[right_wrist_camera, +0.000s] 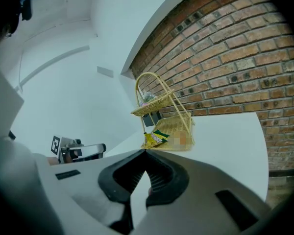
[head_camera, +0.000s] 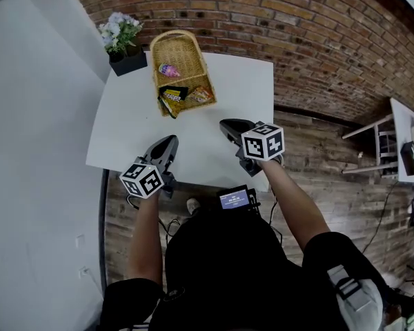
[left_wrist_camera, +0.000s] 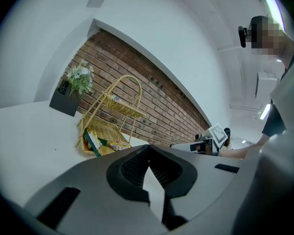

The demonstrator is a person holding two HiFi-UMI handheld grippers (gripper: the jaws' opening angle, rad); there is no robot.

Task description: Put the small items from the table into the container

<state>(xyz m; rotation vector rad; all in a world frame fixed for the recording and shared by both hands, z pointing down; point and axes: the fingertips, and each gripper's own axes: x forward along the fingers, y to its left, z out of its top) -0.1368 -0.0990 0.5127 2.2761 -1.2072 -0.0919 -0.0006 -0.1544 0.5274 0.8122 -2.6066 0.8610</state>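
Observation:
A two-tier wicker basket [head_camera: 180,66] stands at the far side of the white table [head_camera: 238,88]. A pink item [head_camera: 169,69] lies on its upper shelf, and snack packets [head_camera: 181,95] fill its lower tray. The left gripper view shows the basket [left_wrist_camera: 109,125] with its packets [left_wrist_camera: 94,143], as does the right gripper view [right_wrist_camera: 165,112]. My left gripper [head_camera: 170,141] hovers over the table's near edge, shut with nothing in it. Over the table's near right part my right gripper [head_camera: 225,123] is also shut and holds nothing. No loose small item shows on the tabletop.
A dark pot of pale flowers [head_camera: 123,43] stands at the table's far left corner, beside the basket. A brick wall [head_camera: 317,40] runs behind the table. A small screen device [head_camera: 234,198] hangs at the person's chest. Another table and a stool [head_camera: 383,147] are at the right.

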